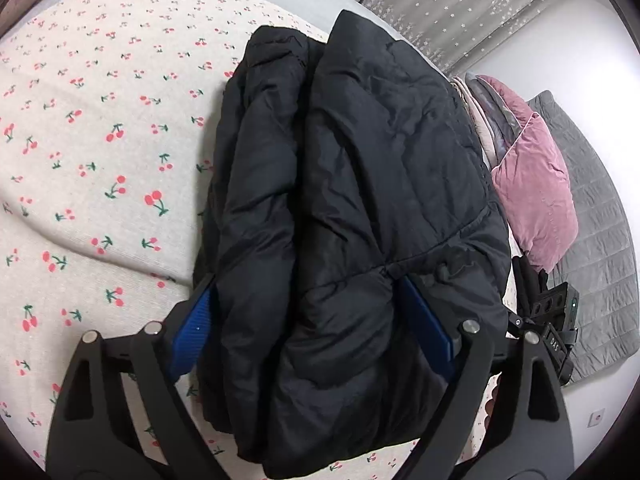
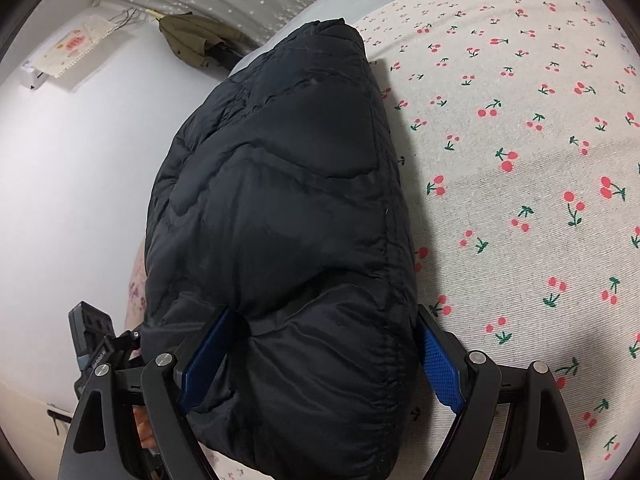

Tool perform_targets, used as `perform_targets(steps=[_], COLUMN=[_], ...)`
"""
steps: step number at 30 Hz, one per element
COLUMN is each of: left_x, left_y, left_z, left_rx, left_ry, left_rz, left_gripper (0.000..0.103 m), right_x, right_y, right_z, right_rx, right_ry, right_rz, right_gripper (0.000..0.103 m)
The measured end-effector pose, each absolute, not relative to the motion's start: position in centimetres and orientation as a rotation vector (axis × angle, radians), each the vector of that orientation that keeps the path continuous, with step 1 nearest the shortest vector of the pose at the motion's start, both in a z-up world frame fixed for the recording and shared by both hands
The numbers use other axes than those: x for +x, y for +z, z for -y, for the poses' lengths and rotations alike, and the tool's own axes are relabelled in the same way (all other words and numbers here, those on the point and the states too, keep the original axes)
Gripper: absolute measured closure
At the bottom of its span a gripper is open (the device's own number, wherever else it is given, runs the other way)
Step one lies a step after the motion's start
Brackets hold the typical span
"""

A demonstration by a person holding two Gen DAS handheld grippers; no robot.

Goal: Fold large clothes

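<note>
A black puffer jacket (image 1: 352, 184), folded into a thick bundle, lies on a bed with a cherry-print sheet (image 1: 100, 140). My left gripper (image 1: 312, 320) has its blue pads (image 1: 196, 320) pressed on both sides of the bundle's near end, squeezing it. In the right wrist view the same jacket (image 2: 288, 200) fills the middle. My right gripper (image 2: 324, 344) clamps it between its blue pads (image 2: 440, 364) from the other side. The sheet (image 2: 520, 160) lies to the right of it. The other gripper's body shows at the edge of each view.
A pink cushion (image 1: 536, 184) and a grey quilted blanket (image 1: 600, 260) lie to the right of the jacket. Grey star-print curtains (image 1: 460, 4) hang behind. In the right wrist view a white wall (image 2: 80, 160) and an olive garment (image 2: 192, 36) stand to the left.
</note>
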State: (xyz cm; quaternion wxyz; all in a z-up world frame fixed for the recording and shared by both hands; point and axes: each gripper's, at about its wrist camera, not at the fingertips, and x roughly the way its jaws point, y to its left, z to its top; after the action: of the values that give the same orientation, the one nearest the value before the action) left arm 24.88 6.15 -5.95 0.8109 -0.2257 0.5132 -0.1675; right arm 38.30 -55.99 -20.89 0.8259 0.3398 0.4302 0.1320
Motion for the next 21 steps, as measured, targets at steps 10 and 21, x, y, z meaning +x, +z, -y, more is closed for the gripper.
perform_targets(steps=[10,21], left_x=[25.0,25.1], left_y=[-6.3,-6.3], left_z=[-5.5,-4.2], left_rx=[-0.495,-0.441], left_ry=[-0.358,-0.324], left_rz=[-1.091,-1.091], left_gripper=[0.013,0.011], right_x=[38.3,37.6], right_y=[-20.9,-20.0], right_z=[54.8,52.7], right_rx=[0.633,0.476], right_ry=[0.253,0.225], right_rz=[-0.897,-0.872], right_gripper=[0.015,0.025])
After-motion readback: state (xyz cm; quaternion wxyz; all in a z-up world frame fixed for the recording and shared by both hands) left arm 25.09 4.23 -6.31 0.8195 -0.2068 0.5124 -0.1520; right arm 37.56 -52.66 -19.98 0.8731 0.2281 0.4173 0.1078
